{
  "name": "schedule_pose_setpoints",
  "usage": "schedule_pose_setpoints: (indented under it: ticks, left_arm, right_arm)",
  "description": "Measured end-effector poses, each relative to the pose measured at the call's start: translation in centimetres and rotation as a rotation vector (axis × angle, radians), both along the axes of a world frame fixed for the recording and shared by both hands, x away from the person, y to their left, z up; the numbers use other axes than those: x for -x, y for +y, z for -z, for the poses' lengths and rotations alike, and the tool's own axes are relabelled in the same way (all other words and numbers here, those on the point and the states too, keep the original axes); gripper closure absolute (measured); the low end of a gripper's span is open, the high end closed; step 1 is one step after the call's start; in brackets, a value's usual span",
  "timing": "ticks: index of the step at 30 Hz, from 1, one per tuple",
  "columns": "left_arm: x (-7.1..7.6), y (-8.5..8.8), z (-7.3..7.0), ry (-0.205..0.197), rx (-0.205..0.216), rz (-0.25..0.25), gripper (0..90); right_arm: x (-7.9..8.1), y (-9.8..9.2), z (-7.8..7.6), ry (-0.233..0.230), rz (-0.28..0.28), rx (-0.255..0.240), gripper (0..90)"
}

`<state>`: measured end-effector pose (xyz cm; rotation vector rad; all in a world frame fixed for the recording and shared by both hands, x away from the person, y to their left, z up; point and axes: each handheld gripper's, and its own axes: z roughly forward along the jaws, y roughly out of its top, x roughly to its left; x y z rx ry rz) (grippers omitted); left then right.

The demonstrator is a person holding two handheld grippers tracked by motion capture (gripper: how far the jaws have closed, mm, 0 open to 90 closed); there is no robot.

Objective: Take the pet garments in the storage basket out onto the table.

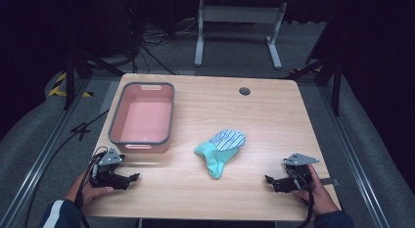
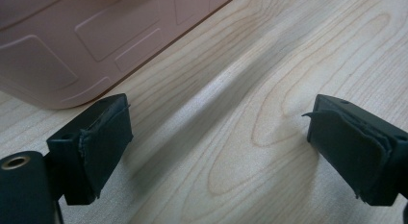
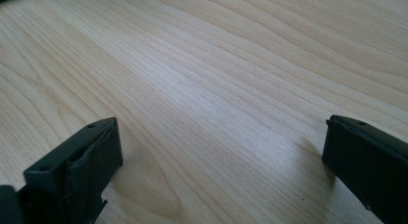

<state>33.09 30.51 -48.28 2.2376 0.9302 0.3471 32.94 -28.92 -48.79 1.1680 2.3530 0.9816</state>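
A teal sock (image 1: 214, 159) lies crumpled at the middle of the wooden table (image 1: 274, 120), and a blue-and-white striped sock (image 1: 229, 139) rests on its far end. My left gripper (image 1: 131, 179) sits low at the near left, open, just in front of the pink bin (image 1: 142, 118). In the left gripper view the left gripper (image 2: 219, 120) has its jaws wide apart over bare wood, and the bin's wall (image 2: 72, 41) shows at upper left. My right gripper (image 1: 270, 183) rests at the near right, pointing left toward the socks. Bare wood lies between the spread jaws of the right gripper (image 3: 221, 137).
The pink bin has a grey rim and nothing inside it. A round cable hole (image 1: 244, 91) sits near the table's far edge. Beyond the table stand a white desk frame (image 1: 240, 22) and cables on the grey floor.
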Motion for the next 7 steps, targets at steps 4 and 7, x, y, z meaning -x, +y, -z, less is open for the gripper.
schedule_pose_setpoints:
  ticks: [4, 7]
  left_arm:
    - [-0.04, 0.03, -0.01, -0.002, -0.002, 0.003, 8.3]
    - [-0.04, 0.02, -0.01, 0.001, -0.002, 0.003, 8.3]
  right_arm:
    - [0.0, 0.01, 0.01, -0.001, 0.001, -0.001, 0.5]
    - [0.0, 0.01, 0.01, -0.001, 0.001, -0.001, 0.5]
